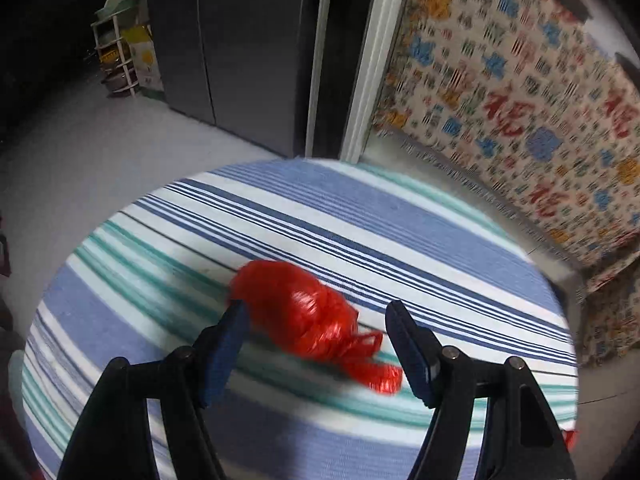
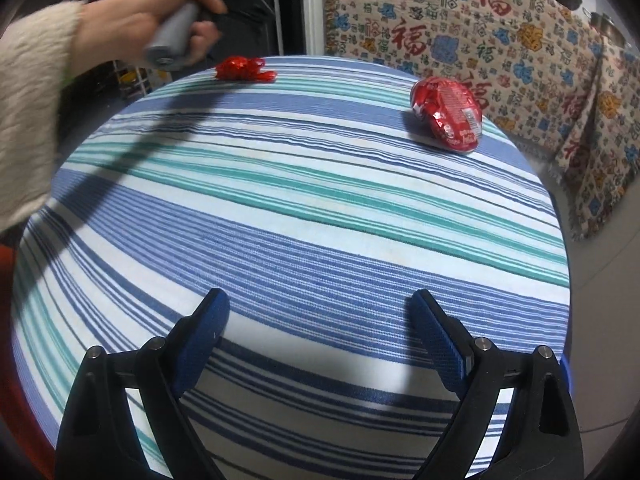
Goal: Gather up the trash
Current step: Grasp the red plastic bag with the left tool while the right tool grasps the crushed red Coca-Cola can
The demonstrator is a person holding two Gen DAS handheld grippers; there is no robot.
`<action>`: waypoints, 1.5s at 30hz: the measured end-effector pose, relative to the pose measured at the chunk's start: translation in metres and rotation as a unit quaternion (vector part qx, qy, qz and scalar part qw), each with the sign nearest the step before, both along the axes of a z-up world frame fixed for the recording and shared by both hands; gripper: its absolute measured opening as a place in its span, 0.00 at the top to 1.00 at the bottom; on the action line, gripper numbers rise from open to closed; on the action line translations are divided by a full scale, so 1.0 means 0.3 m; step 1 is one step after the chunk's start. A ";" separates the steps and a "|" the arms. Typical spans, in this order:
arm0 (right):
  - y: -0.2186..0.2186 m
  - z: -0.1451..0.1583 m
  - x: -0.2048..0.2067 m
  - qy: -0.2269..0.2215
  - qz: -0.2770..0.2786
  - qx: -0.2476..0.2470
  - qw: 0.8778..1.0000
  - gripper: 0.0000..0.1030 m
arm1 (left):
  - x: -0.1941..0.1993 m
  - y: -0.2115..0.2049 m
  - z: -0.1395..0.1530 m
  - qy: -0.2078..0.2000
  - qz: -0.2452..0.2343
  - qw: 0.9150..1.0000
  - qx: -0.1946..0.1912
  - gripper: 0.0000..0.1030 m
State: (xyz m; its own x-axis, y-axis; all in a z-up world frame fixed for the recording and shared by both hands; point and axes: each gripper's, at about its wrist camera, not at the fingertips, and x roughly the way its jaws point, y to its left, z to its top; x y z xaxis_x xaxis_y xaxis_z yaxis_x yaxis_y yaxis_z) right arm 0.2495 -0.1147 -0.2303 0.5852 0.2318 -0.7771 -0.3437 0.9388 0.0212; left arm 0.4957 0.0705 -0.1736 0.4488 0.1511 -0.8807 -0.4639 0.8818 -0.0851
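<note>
Two pieces of red trash lie on the round table with the blue, white and green striped cloth (image 2: pixel 304 216), well apart from each other: a knotted red plastic bag (image 1: pixel 308 312) near the far left edge as the right wrist view shows it, and a crumpled red foil snack wrapper (image 2: pixel 448 114) toward the right edge, close to the patterned blanket (image 2: pixel 520 60) draped beyond the table. The left gripper (image 1: pixel 316 308) points steeply down at the plastic bag, its jaws apart with the bag's body lying between them; the left pad looks to be at or just beside the bag's edge, the right one stands clear, so nothing is clamped yet. That straddling placement seems chosen so that one closing squeeze would catch the bulky middle of the bag rather than its loose tails, which trail toward the right finger. The person's left hand (image 2: pixel 176 28), in a fuzzy cream sleeve (image 2: pixel 36 92), holds that tool's grey handle over the bag. The right gripper (image 2: pixel 320 308) hangs over the bare near part of the cloth, jaws wide and empty, with the wrapper well ahead of it and to the right, probably its own target. I see no bin in either view.
</note>
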 end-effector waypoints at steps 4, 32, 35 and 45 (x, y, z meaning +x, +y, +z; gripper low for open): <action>-0.002 -0.002 -0.015 -0.002 0.005 -0.001 1.000 0.08 | 0.033 -0.006 -0.057 0.019 -0.004 0.999 0.034 0.30; -0.167 0.006 0.178 0.016 -0.114 0.002 0.993 0.02 | -0.772 -0.180 -0.115 -0.076 -0.321 0.943 0.054 0.26; -0.158 0.006 0.276 0.024 -0.117 0.000 0.993 0.02 | -0.765 -0.193 -0.117 -0.075 -0.322 0.942 0.056 0.24; -0.072 0.024 0.637 -0.007 -0.175 -0.082 0.981 0.04 | -0.760 -0.169 -0.111 -0.065 -0.338 0.938 0.044 0.24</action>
